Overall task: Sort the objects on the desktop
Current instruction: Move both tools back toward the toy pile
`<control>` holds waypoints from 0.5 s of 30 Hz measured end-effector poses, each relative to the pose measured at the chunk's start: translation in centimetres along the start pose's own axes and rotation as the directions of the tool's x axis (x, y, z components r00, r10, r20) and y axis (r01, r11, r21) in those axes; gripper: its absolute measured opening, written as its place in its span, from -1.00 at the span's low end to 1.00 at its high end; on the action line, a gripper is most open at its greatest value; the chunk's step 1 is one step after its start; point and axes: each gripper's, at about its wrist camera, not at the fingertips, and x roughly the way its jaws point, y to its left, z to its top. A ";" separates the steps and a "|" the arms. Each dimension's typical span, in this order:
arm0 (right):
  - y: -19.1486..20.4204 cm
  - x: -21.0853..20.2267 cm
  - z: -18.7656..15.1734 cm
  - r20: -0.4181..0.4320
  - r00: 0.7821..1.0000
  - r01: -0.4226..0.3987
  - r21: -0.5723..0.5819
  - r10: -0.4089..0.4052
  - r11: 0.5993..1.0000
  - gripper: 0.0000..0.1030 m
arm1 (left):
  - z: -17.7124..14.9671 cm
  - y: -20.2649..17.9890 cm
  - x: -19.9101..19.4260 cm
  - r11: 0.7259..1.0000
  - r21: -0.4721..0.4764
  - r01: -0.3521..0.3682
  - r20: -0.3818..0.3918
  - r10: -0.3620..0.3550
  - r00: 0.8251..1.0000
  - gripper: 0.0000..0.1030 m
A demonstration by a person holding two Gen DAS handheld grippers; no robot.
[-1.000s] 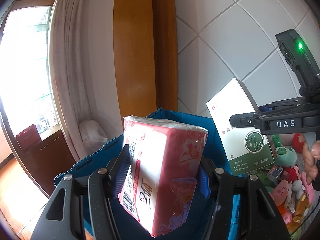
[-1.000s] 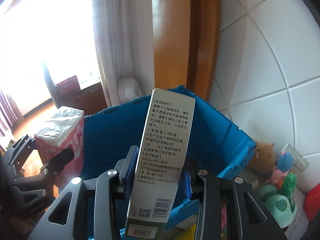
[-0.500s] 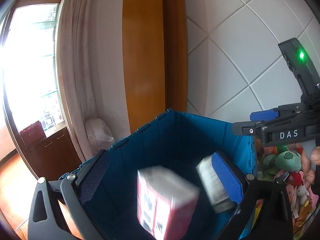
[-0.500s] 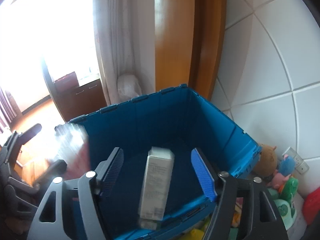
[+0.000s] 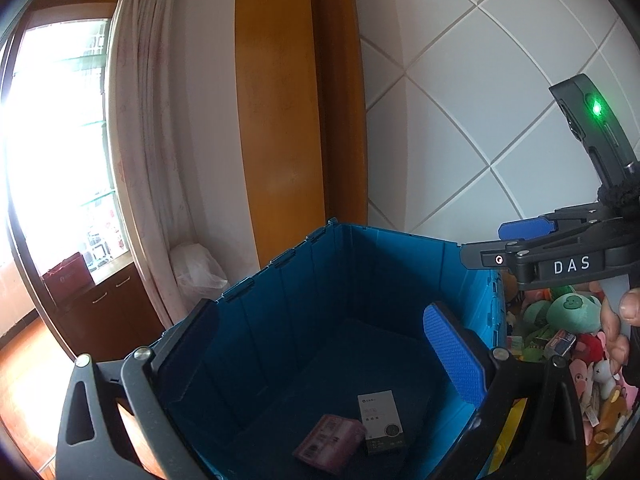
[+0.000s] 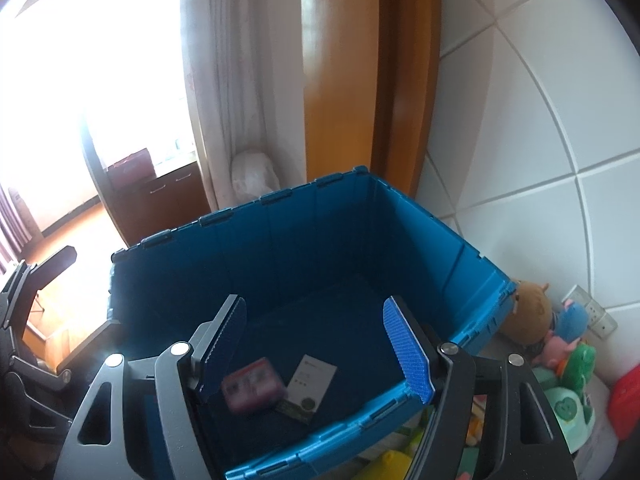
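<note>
1. Both tools, left and right, hang open and empty above the blue crate.
2. Pink pack and white box lie side by side, touching, on its floor.

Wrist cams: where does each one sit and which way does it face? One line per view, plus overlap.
Left wrist: on the left gripper, above the blue crate, facing down into it; own open fingers show, and the right gripper with a hand at right.
Right wrist: on the right gripper, over the crate's near rim, facing in; own open fingers show, left gripper at left edge.
Shared: crate, pink pack, white box, curtain, soft toys.
</note>
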 end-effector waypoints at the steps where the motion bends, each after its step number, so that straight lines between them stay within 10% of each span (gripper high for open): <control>1: -0.1 -0.2 -0.1 0.001 1.000 0.001 0.003 -0.001 1.000 0.39 | 0.0 -0.1 -0.1 1.000 0.002 0.001 0.000 -0.001 1.000 1.00; 15: -3.1 -2.5 -4.1 -0.019 0.999 0.045 0.069 -0.044 0.997 0.39 | -1.1 -3.9 -0.6 0.997 0.031 0.074 -0.023 -0.073 0.997 1.00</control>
